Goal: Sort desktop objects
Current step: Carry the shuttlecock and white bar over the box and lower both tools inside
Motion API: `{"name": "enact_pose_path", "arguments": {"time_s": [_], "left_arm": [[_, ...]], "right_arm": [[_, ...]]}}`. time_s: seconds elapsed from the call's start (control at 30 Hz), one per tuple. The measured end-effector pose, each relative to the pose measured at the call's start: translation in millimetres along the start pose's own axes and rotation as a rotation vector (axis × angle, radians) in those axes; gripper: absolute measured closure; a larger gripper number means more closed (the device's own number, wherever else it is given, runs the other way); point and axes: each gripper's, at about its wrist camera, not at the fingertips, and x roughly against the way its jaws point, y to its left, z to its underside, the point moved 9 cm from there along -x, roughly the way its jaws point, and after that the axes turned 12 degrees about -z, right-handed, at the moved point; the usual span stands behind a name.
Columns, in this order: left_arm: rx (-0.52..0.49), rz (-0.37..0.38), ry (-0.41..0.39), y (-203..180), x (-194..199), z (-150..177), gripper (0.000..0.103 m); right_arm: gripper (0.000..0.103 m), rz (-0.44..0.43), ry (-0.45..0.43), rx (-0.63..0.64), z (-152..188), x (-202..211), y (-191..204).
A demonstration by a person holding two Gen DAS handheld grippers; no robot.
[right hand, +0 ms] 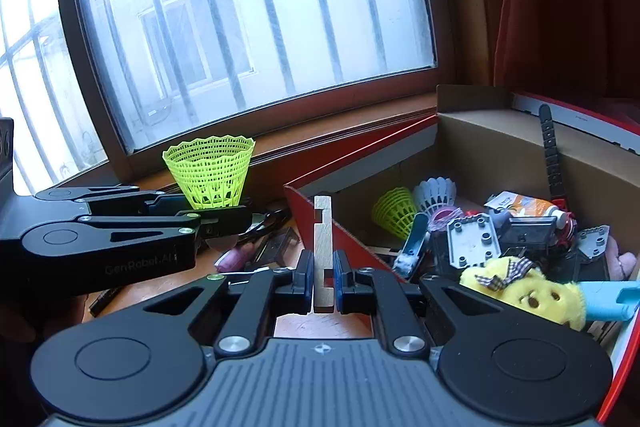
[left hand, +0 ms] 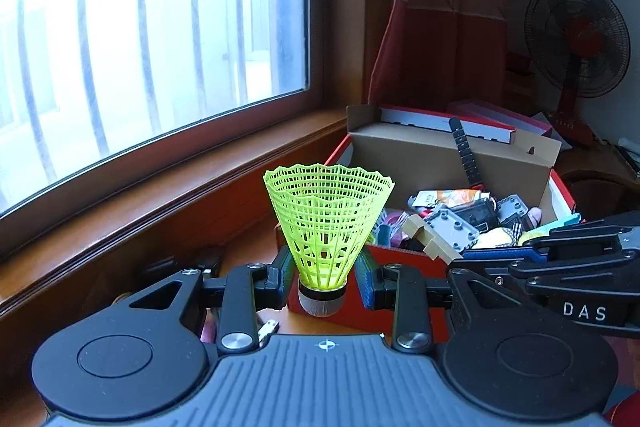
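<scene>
A neon-green plastic shuttlecock (left hand: 326,223) stands upright, skirt up, with my left gripper (left hand: 324,277) shut on its lower skirt just above the white cork. The same shuttlecock (right hand: 210,173) shows in the right wrist view at the tip of the left gripper (right hand: 224,217). My right gripper (right hand: 323,277) is shut on a flat notched wooden piece (right hand: 323,247), held upright near the corner of the red cardboard box (right hand: 320,217). In the left wrist view the right gripper (left hand: 448,247) reaches in from the right with the wooden piece (left hand: 426,239) over the box's (left hand: 400,263) front wall.
The box holds several items: a yellow plush toy (right hand: 524,289), grey toy plates (right hand: 474,237), a white shuttlecock (right hand: 434,193), another green one (right hand: 394,213), a black strap (right hand: 552,155). Small clutter (right hand: 256,251) lies on the wooden desk left of the box. A window sill (left hand: 160,195) runs behind; a fan (left hand: 576,43) stands far right.
</scene>
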Motion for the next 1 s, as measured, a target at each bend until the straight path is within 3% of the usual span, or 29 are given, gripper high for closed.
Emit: {"name": "enact_pose_path", "arguments": {"time_s": [1.0], "left_arm": [[-0.028, 0.075, 0.006, -43.1, -58.1, -32.7, 0.069]], "right_arm": [[0.092, 0.085, -0.036, -0.062, -23.4, -1.5, -67.2]]}}
